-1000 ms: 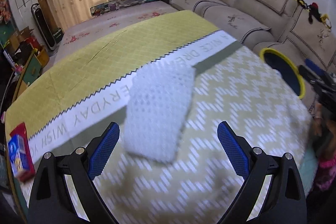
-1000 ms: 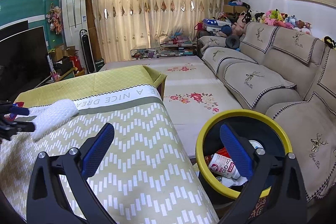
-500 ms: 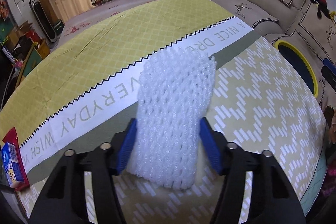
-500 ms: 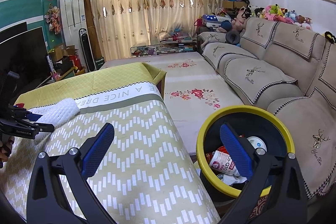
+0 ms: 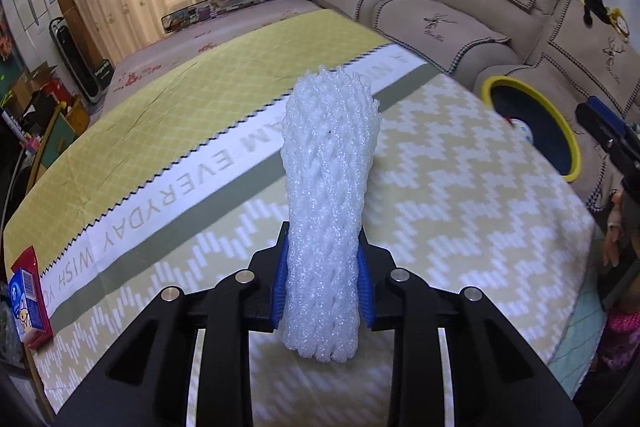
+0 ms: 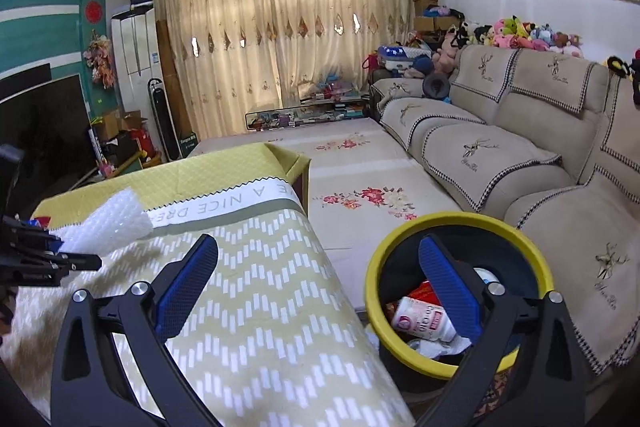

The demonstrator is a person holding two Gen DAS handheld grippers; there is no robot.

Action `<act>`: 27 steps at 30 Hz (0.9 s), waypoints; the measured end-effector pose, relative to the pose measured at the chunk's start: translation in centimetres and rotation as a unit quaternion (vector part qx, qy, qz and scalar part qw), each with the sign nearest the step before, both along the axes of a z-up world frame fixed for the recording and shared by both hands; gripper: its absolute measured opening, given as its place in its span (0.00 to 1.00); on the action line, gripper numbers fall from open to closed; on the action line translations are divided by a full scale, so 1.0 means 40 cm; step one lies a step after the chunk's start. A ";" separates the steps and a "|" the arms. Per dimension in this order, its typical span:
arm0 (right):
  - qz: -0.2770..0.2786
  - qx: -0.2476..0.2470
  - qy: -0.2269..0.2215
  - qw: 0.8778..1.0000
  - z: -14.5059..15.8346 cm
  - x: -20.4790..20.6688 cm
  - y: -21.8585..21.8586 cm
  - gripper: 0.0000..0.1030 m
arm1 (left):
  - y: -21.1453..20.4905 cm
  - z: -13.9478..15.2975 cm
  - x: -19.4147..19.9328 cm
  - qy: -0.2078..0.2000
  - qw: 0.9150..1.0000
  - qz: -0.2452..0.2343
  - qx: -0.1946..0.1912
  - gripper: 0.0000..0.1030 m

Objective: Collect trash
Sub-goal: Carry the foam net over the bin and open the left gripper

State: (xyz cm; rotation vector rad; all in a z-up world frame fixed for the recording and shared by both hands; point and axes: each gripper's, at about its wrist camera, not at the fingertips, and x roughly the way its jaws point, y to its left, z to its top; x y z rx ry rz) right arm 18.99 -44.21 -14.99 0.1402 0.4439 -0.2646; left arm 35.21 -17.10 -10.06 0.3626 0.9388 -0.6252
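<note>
White foam netting, a ribbed mesh sleeve, was seen in the left wrist view pinched near its lower end between the blue pads of the left gripper, its flared top raised over the yellow-green tablecloth. A yellow-rimmed bin was seen past the table's edge. In the right wrist view, the right gripper was held spread wide and empty above the bin, where a white bottle lay; the netting was seen at far left, above the cloth.

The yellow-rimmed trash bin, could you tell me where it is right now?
The yellow-rimmed trash bin sits between the table and sofa, beneath the open right gripper.
</note>
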 end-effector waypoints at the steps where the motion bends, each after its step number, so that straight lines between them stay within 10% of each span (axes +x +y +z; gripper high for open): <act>1: -0.001 -0.005 0.002 1.000 0.000 -0.012 -0.002 0.93 | -0.012 0.005 -0.012 -0.001 1.000 -0.004 0.001 0.28; 27: -0.198 0.048 -0.021 0.979 -0.025 -0.422 -0.417 0.93 | -0.859 -0.030 -0.212 0.055 0.979 -0.196 -0.013 0.28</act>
